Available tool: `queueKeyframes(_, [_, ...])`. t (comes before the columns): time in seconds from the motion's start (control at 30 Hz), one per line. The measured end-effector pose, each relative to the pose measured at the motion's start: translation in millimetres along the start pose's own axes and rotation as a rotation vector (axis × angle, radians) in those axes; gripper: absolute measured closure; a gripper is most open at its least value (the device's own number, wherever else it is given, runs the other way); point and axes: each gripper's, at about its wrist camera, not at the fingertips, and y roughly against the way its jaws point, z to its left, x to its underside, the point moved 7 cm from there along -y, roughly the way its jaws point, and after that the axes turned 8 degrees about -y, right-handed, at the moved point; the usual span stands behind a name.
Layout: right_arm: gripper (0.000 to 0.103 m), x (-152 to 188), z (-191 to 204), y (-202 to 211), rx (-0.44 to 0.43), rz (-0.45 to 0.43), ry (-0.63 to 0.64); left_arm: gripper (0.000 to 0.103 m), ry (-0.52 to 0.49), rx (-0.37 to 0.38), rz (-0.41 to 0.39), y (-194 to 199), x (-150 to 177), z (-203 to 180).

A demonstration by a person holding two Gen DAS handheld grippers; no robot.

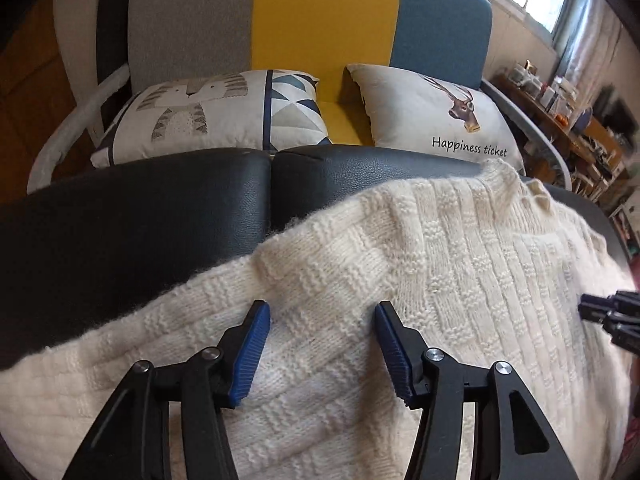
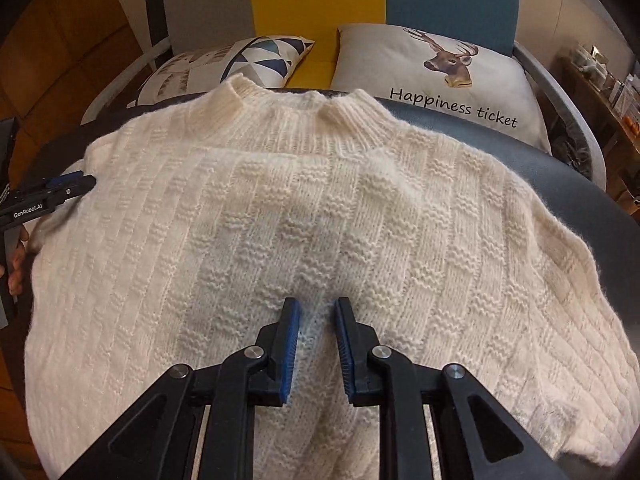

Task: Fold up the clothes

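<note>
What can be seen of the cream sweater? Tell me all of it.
The cream sweater is a fuzzy knit with a basket-weave block pattern and a ribbed crew collar. It lies spread flat on a dark leather surface, collar toward the pillows. Both grippers hang over it, open, gripping nothing.

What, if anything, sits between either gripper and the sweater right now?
Nothing visible. The left gripper hangs with open jaws directly over the cream sweater, and the right gripper, jaws narrowly apart, does too. The two cushions lie behind the collar, clear of both.
</note>
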Motion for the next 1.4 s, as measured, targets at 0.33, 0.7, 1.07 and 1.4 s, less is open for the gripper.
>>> queueKeyframes(0.33, [0.084, -9, 32, -12, -0.076, -0.013, -0.018, 0.049, -0.021, -0.176, 0.076, 6, -2, 43])
queueKeyframes(0.7, [0.084, 6, -126, 94, 0.031, -0.167, -0.167, 0.053, -0.124, 0.115, -0.15, 94, -20, -106])
queueKeyframes(1.07, [0.084, 65, -301, 72, 0.354, -0.04, -0.333, 0.053, -0.436, 0.47, 0.003, 41, 12, -357])
queueKeyframes(1.4, [0.084, 63, -325, 62, 0.393, -0.072, -0.308, 0.053, -0.702, 0.474, 0.08, 28, 63, -403])
